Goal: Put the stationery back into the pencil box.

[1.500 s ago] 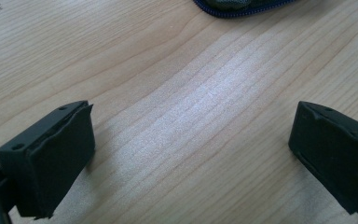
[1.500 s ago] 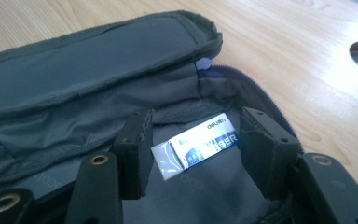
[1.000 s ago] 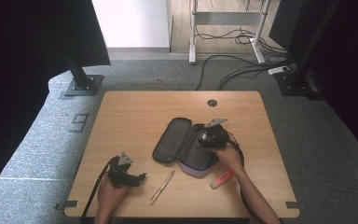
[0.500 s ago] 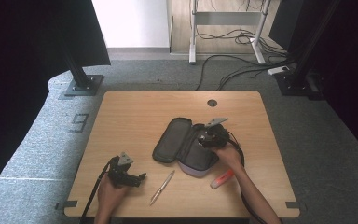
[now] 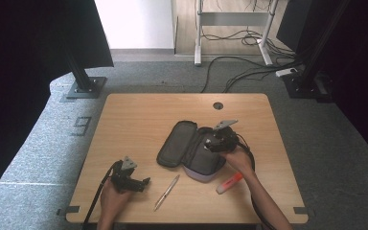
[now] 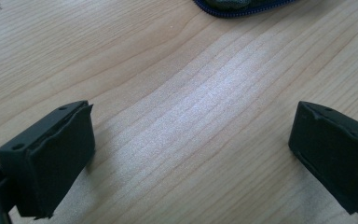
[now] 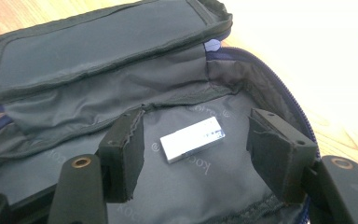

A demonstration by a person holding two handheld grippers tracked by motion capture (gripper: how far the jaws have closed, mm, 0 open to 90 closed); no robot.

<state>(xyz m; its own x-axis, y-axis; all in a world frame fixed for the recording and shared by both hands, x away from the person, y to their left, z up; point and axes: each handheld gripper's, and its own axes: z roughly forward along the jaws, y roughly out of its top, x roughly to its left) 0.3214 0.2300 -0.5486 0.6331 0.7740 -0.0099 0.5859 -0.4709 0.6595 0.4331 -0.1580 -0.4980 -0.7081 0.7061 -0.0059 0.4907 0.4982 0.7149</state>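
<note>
The right gripper [image 7: 193,154] hangs inside the open dark fabric zip pencil case [image 5: 191,148], and its jaws have just been opening; they stand about half apart with nothing pressed between the pads. A small white rectangular eraser [image 7: 193,139] lies flat on the case's grey lining, between the jaws but free of them. It seems to have just been dropped in, so the clean way on is to lift straight up out of the case, jaws kept clear of the zip edge and the folded-back lid.

The left gripper [image 5: 130,181] rests near the table's front edge, left of the case, jaws wide apart over bare wood, holding nothing.

The right gripper view shows the eraser in the case. The high view adds a slim silver pen [image 5: 166,191] just in front of the case and an orange highlighter marker [image 5: 230,182] to its front right.
</note>
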